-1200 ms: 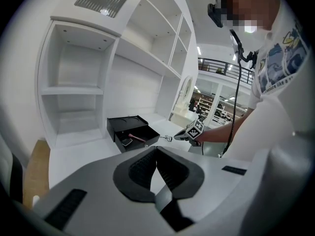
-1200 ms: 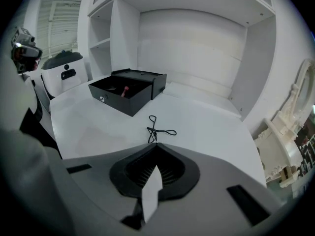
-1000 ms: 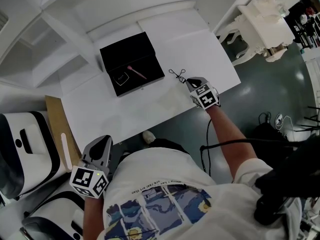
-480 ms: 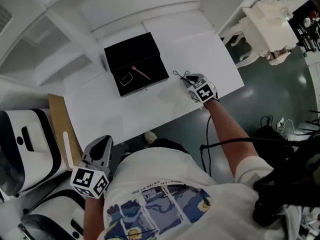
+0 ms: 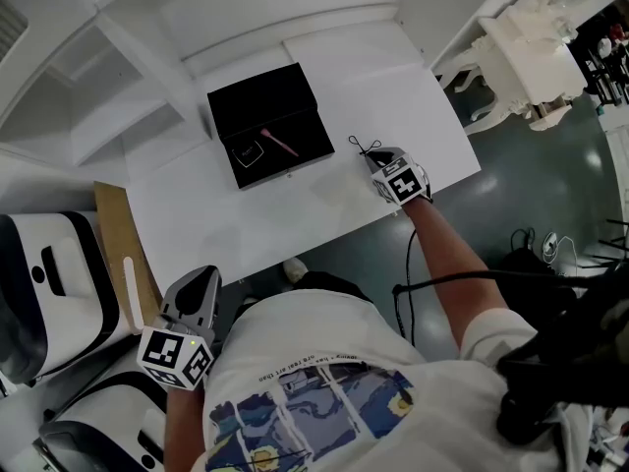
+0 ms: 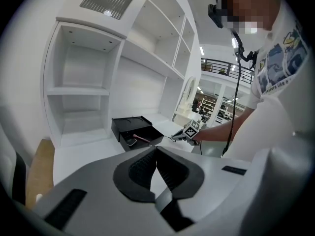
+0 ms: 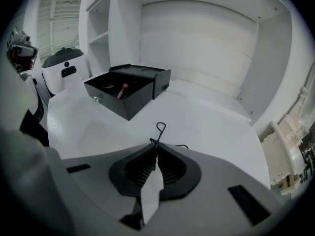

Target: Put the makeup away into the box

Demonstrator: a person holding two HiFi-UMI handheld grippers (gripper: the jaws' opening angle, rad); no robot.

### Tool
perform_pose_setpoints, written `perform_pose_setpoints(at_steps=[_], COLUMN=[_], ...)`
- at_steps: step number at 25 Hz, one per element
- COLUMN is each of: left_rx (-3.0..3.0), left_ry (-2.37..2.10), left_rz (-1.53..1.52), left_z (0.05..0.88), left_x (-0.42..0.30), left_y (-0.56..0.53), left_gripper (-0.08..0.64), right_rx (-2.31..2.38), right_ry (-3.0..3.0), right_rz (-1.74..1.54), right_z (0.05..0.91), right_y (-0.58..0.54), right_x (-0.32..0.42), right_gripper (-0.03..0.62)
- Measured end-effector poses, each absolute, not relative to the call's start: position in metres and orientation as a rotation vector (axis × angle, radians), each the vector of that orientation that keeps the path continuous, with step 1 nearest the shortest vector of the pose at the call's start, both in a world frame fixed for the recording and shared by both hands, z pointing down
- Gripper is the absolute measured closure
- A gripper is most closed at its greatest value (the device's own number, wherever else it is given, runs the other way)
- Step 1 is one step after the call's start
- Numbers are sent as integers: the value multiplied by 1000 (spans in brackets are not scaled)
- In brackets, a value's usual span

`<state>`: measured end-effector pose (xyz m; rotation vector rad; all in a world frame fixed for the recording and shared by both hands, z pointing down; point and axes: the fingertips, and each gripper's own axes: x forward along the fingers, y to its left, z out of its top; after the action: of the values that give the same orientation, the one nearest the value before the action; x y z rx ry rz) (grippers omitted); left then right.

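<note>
Right tongs: the right tongs [image 7: 155,145] are closed, and the thin black wire tool [image 7: 159,130] is pinched at the very tips of the jaws.
Left tongs: the left tongs [image 6: 156,150] are closed on nothing and held low, off the near left corner of the table [image 5: 226,214].
Tool: it is found near the right edge of the table, well apart from the box [image 5: 257,98]. Whether it is lifted cannot be told.
Box: it stands open toward the far edge, and a pink brush [image 5: 279,143] is already laid inside.
Change: compared with a second ago, hardly anything is displaced; tool and right tongs are kept at the same spot.
Meaning: the grip is judged to be only just secured, and the carrying to the box is not yet begun.
</note>
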<state>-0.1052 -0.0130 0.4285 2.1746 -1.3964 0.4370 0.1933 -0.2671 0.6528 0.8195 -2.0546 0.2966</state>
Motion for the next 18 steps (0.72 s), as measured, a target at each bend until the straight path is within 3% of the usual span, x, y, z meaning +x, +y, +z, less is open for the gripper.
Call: perform_pose_setpoints(at_steps=[18], left_rx=[2222], left_ry=[-1360], left_rz=[428], left_z=[427], left_x=[-94], left_y=[-12], left_gripper=[546], right_rx=[877], right_ry=[-2146], right_rz=[256], right_z=[573], right_y=[-258], right_x=[187], right_gripper=[558])
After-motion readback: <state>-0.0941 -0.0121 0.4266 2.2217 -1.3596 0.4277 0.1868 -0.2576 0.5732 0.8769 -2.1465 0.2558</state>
